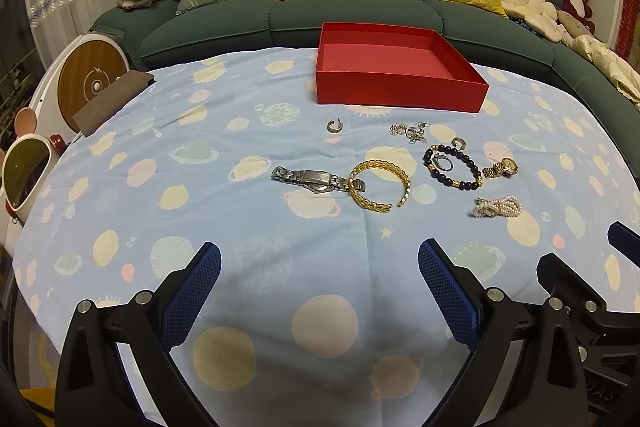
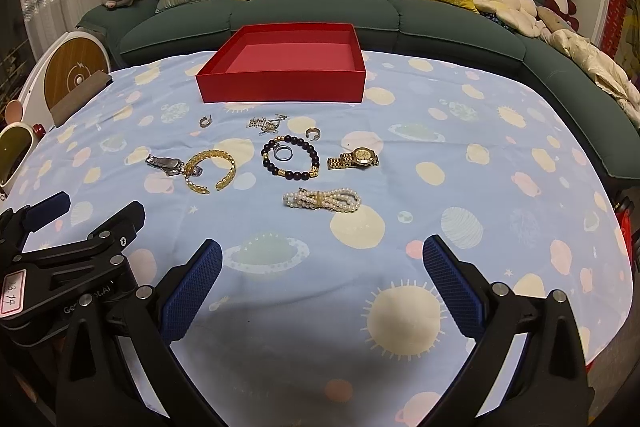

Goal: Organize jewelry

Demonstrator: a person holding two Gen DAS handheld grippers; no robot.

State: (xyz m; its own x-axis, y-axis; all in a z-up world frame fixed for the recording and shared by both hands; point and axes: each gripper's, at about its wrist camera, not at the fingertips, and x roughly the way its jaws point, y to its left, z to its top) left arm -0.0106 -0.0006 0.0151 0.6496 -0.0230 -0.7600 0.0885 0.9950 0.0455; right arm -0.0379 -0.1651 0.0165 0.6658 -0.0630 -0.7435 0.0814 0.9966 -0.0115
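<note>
Both grippers, left gripper (image 1: 319, 259) and right gripper (image 2: 322, 257), hovered with fingers spread, holding nothing. Jewelry lay well ahead at 12 o'clock: gold bangle (image 1: 378, 187) touching silver watch (image 1: 316, 179), bead bracelet (image 2: 291, 158), pearl bracelet (image 2: 322, 200), gold watch (image 2: 354, 159). Red box (image 2: 282, 77) sat beyond, empty, nothing blocking. Planet-print cloth (image 2: 440, 163); green sofa (image 2: 320, 11) behind.

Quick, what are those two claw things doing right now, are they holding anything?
Left gripper: open, holding nothing, above the tablecloth.
Right gripper: open, holding nothing.
</note>
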